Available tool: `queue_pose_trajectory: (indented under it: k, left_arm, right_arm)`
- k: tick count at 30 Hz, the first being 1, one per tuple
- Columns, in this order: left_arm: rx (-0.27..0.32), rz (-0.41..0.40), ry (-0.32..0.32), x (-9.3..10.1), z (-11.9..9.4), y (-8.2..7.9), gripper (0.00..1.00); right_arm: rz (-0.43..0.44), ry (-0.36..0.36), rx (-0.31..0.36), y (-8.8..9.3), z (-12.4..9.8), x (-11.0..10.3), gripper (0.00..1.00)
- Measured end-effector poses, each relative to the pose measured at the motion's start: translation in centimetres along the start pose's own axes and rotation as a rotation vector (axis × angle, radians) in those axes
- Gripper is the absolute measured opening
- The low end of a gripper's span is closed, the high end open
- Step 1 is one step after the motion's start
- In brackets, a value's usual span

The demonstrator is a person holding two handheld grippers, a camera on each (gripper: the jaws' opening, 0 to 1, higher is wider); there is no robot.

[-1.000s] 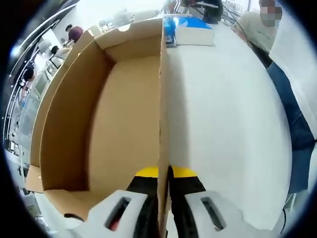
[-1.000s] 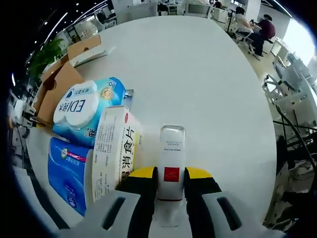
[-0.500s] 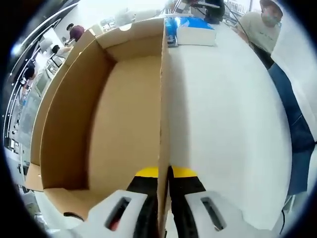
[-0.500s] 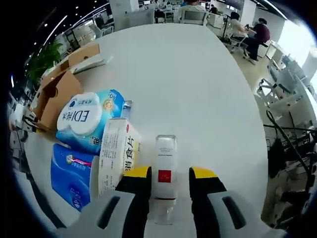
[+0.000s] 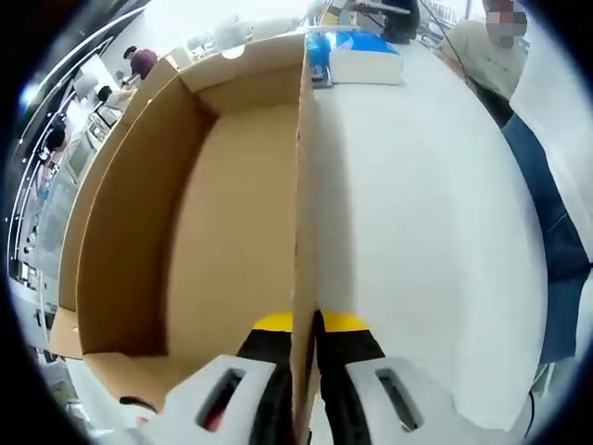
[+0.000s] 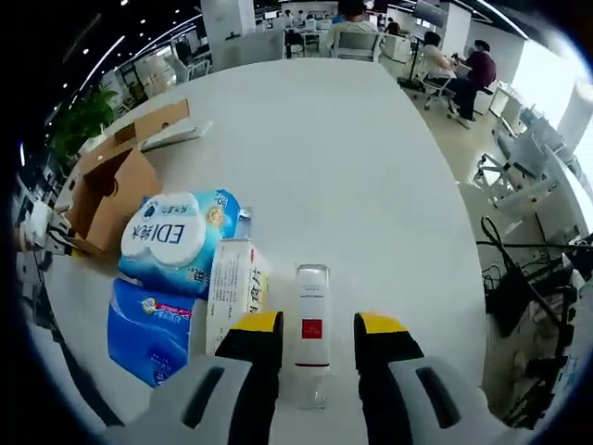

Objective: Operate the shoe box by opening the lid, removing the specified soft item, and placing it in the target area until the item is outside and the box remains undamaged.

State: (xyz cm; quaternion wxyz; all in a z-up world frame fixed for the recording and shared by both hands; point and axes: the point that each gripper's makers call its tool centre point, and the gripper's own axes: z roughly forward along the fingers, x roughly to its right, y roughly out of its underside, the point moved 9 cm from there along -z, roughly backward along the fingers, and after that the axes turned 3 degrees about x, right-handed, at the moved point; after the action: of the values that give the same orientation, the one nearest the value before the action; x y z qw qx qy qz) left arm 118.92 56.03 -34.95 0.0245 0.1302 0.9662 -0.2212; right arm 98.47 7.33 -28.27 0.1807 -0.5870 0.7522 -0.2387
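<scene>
Left claw (image 5: 298, 329) pinching corrugated cardboard box wall (image 5: 301, 185), smooth white table (image 5: 417, 213)

The box (image 5: 232, 204) is plain brown corrugated cardboard, matt and slightly rough, with a raw cut edge along its thin wall. The desk (image 6: 371, 167) is smooth white with a dull, even sheen. The blue packs (image 6: 176, 236) are wrapped in glossy, crinkled plastic film. The carton (image 6: 233, 287) beside them is smooth printed paperboard. The small box (image 6: 312, 306) is white coated card, lightly glossy. Each tool has yellow matt pads on black and white hard plastic.
</scene>
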Motion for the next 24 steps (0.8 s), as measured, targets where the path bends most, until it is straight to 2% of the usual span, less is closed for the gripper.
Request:
queue_pose_trajectory:
  k: [2,3,4,5,7,10,13,17,24]
  left_arm:
    - [-0.001,-0.002,0.002,0.0,-0.1,-0.1,0.04]
    - [0.000,-0.004,0.004,0.0,-0.1,-0.1,0.04]
    - [0.001,-0.003,0.005,0.1,-0.2,-0.1,0.04]
    - [0.003,-0.001,0.007,0.0,-0.1,0.0,0.04]
    - [0.003,-0.004,0.013,0.0,0.0,0.0,0.04]
    - [0.005,-0.002,0.019,-0.2,0.1,0.1,0.04]
    - [0.008,0.004,0.023,0.0,0.0,0.0,0.04]
    - [0.014,0.018,0.027,0.1,-0.3,-0.1,0.04]
    - [0.017,0.021,0.032,0.2,-0.1,-0.1,0.04]
  right_arm:
    - [-0.032,0.000,0.041,-1.9,-0.5,0.0,0.30]
    - [-0.049,-0.002,0.059,-2.8,-1.3,-0.9,0.30]
    - [-0.087,-0.006,0.086,-4.6,-1.6,-1.2,0.31]
    - [-0.107,-0.013,0.099,-5.6,-1.8,-1.6,0.32]
    - [-0.172,-0.043,0.134,-8.0,-3.3,-4.1,0.33]
    - [-0.259,-0.092,0.175,-11.5,-3.7,-6.4,0.35]
    - [-0.362,-0.144,0.208,-15.3,-3.9,-10.0,0.37]
    - [-0.477,-0.185,0.218,-18.6,-3.6,-13.8,0.41]
    - [-0.653,-0.246,0.178,-22.5,-2.2,-19.2,0.44]
